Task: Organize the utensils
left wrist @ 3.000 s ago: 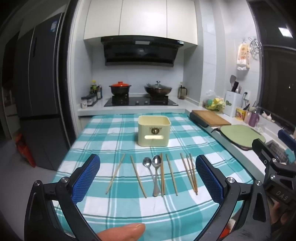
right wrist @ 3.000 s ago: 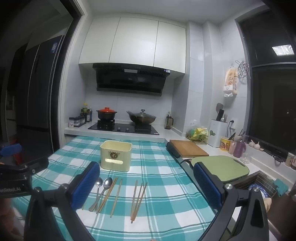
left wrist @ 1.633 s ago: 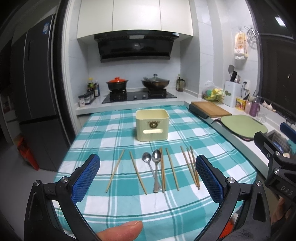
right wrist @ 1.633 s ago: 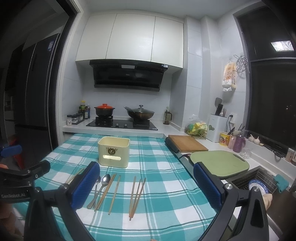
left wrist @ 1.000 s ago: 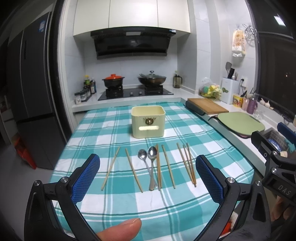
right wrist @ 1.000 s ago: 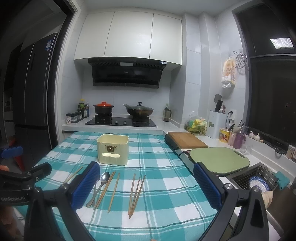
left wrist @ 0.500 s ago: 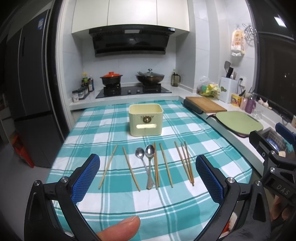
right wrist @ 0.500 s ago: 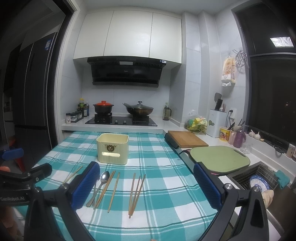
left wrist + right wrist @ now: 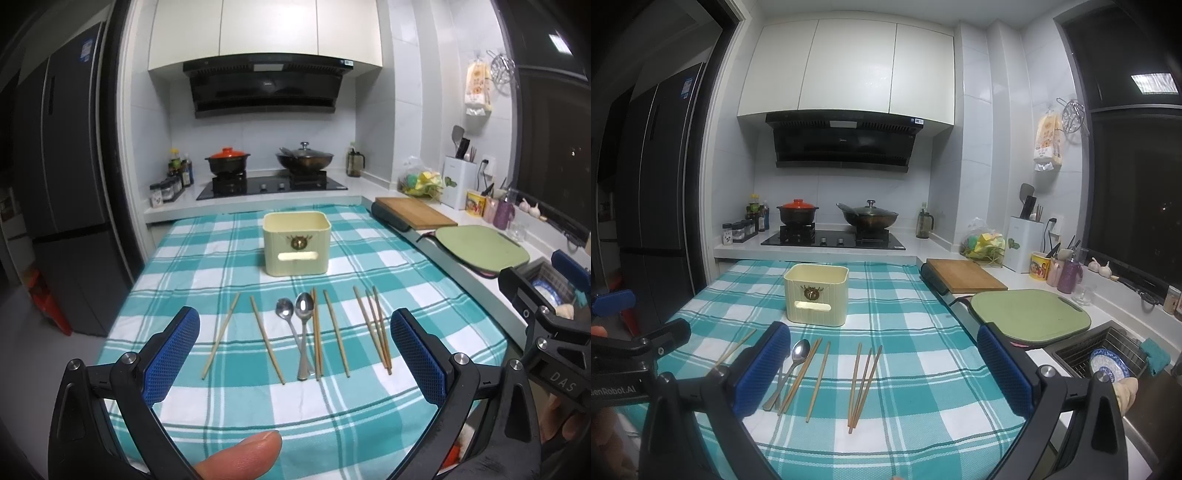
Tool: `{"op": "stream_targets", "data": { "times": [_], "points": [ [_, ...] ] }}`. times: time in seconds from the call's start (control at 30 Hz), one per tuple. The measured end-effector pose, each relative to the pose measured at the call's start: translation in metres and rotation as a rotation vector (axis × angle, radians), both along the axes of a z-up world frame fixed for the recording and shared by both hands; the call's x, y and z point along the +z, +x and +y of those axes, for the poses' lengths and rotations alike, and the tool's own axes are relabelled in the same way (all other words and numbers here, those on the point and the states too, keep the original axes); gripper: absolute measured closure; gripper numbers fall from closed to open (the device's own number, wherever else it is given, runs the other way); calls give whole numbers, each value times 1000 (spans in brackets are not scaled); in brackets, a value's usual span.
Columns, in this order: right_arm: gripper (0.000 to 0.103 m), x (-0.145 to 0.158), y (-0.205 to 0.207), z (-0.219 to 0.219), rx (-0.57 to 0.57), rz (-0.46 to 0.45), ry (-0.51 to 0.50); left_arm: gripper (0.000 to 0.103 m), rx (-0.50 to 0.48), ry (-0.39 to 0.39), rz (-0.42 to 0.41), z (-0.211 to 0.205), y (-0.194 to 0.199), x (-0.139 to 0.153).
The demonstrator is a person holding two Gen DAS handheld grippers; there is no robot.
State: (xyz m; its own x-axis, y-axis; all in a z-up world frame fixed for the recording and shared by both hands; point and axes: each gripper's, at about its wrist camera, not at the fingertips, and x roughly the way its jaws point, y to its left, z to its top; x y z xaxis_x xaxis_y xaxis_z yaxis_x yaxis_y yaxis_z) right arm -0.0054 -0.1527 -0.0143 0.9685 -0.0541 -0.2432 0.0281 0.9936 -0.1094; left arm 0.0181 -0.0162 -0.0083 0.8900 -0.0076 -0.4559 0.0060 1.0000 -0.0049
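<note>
Left gripper [image 9: 294,352]: jaws wide, nothing between them, held above the near edge of the worktop [image 9: 369,413], which carries a teal checked cloth. Right gripper [image 9: 883,373]: jaws wide, likewise holding nothing. Between and just beyond the left jaws, lying flat in a row: wooden chopsticks [image 9: 221,335] left, two metal spoons [image 9: 301,332] centre with handles crossing, more chopsticks right. Cream utensil holder [image 9: 296,243] stands upright beyond the row, apart from it. Stove [image 9: 833,237] with two pots at far end.
</note>
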Motion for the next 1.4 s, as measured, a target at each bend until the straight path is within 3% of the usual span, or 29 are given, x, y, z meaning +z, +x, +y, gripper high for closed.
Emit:
{"op": "stream_targets", "data": {
  "times": [1.4],
  "points": [
    [0,0,1,-3,-2,11,-6,0,-44,-34,35,8,8,-6]
  ]
}}
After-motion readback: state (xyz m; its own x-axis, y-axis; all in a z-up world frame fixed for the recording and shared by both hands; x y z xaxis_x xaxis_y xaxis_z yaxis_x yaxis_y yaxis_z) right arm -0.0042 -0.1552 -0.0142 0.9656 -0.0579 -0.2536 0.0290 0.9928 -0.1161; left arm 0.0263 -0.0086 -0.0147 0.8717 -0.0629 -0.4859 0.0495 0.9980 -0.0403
